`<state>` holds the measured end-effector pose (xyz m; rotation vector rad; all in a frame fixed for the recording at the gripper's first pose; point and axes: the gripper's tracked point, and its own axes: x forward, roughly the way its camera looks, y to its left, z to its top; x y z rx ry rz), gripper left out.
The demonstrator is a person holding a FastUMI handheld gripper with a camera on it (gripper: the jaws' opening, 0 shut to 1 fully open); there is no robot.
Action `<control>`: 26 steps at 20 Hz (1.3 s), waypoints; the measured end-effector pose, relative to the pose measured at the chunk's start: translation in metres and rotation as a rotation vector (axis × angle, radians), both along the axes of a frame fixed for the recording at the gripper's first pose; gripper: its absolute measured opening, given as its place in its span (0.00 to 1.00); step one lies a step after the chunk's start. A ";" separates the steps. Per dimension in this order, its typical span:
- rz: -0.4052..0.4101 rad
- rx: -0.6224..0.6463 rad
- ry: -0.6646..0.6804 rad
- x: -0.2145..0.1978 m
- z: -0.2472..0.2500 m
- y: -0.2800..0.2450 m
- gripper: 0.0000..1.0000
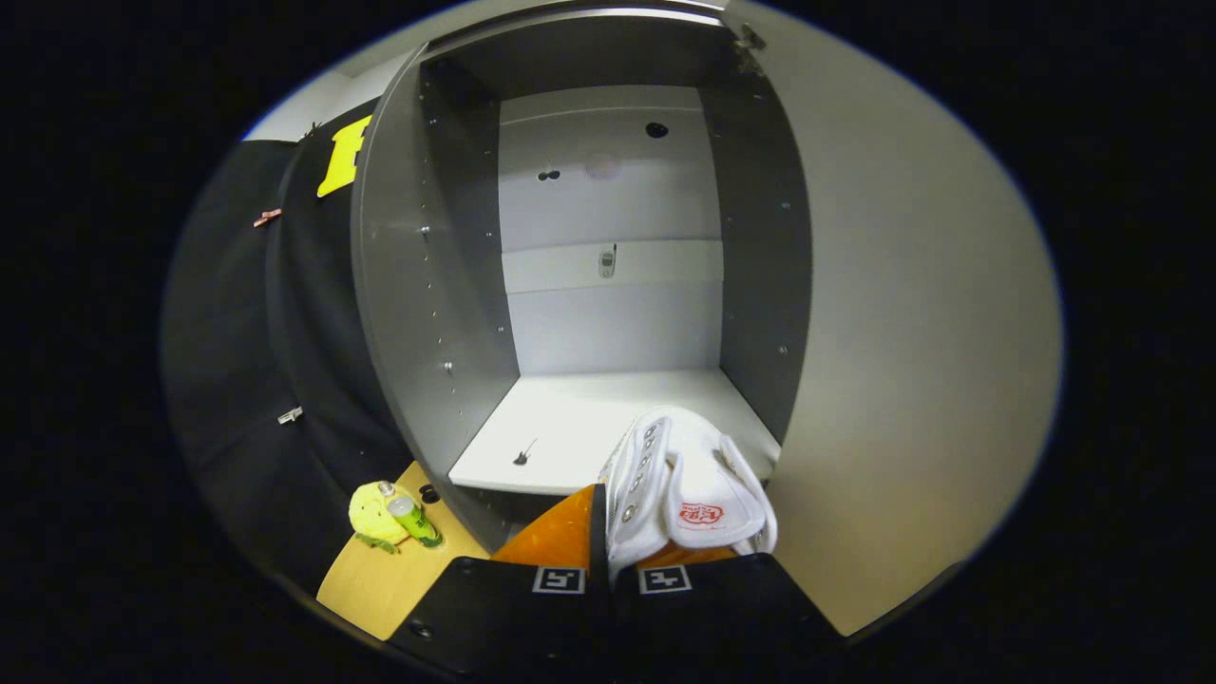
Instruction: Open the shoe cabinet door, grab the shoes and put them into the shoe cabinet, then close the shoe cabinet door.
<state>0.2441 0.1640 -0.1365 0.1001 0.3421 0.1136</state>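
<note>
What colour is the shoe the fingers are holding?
White, with a small red mark on the tongue; the shoe shows best in the gripper view.

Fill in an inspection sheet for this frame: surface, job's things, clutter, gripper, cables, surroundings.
Surface: pale wooden tabletop under the cabinet.
Job's things: grey shoe cabinet with its door swung open to the right; bottom shelf bare; white shoe at the shelf's front right edge.
Clutter: yellow-green toy with a small green bottle on the tabletop, left of the cabinet.
Gripper: gripper with jaws nearly together, clamping the shoe's side at the eyelet strip.
Cables: nothing seen.
Surroundings: black cloth wall to the left, held by clips.
</note>
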 end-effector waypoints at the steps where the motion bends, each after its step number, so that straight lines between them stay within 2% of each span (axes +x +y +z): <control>1: 0.003 0.002 -0.012 0.016 0.006 0.003 0.06; 7: 0.022 -0.039 0.011 0.105 -0.001 0.023 0.06; 14: 0.057 -0.235 -0.003 0.182 -0.028 0.045 0.06; 20: 0.069 -0.296 0.073 0.207 -0.069 0.055 0.06; 26: 0.075 -0.374 0.105 0.211 -0.096 0.064 0.06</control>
